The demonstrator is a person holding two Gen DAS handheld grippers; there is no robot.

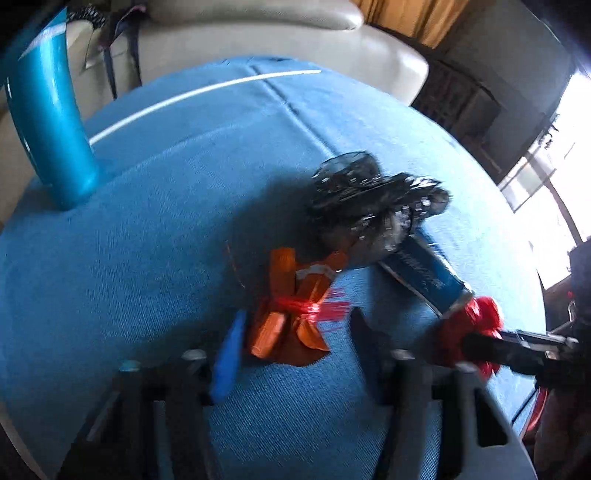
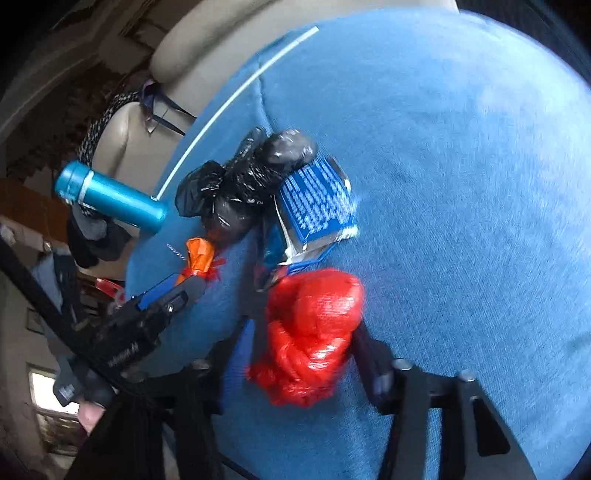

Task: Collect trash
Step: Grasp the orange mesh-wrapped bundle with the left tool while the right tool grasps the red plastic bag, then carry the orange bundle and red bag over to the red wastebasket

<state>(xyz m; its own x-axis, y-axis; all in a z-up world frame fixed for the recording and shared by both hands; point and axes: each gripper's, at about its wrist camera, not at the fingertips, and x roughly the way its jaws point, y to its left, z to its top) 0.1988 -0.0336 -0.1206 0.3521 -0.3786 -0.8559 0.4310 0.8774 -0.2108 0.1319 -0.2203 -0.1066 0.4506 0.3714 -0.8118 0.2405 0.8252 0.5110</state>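
Note:
A crumpled orange wrapper (image 1: 284,325) tied with red string lies on the blue cloth (image 1: 147,240), between the fingers of my left gripper (image 1: 295,317), whose pads look closed against it. In the right wrist view a knotted red plastic bag (image 2: 310,332) fills the gap of my right gripper (image 2: 303,328), which is shut on it. The same bag (image 1: 476,314) and right gripper (image 1: 476,339) appear at the right of the left wrist view. A black plastic bag (image 1: 362,195) and a blue carton (image 1: 424,273) lie just beyond both. My left gripper (image 2: 184,284) meets the orange wrapper (image 2: 199,254) at its tip.
A teal bottle (image 1: 51,122) stands on the cloth at the far left. A beige sofa (image 1: 258,33) sits behind the covered surface, with dark straps hanging on it. The black bag (image 2: 236,184) and carton (image 2: 317,203) touch each other. A window lies to the right.

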